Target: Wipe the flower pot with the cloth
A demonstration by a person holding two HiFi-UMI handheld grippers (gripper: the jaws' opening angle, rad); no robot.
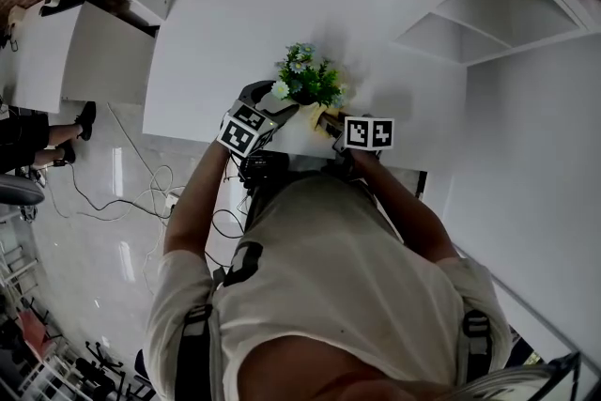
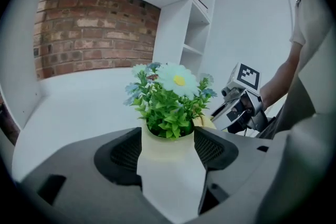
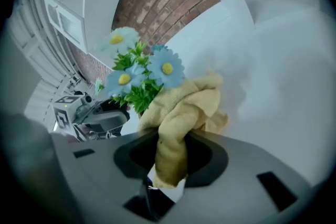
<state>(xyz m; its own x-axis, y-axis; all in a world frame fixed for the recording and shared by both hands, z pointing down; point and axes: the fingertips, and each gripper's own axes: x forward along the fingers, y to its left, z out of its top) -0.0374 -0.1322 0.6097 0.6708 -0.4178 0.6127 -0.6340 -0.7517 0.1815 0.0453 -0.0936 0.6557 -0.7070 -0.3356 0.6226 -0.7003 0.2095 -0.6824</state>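
My left gripper (image 2: 169, 145) clamps the flower pot (image 2: 165, 157) to steady it. My right gripper (image 3: 170, 152) pinches the bunched cloth (image 3: 184, 107) against its right side, ready to rub.

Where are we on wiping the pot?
Done: the left gripper is clamped on the flower pot, and the right gripper grips the yellow cloth. In hand: cloth bunched at the pot's rim beside the flowers. Left: wiping the sides; how much is wiped cannot be told.

A studio-like workroom is suggested by a white desk (image 1: 235, 14), white shelving (image 1: 488, 23), a brick wall (image 2: 89, 34) and cables (image 1: 141, 183) trailed over a glossy floor (image 1: 84, 258).
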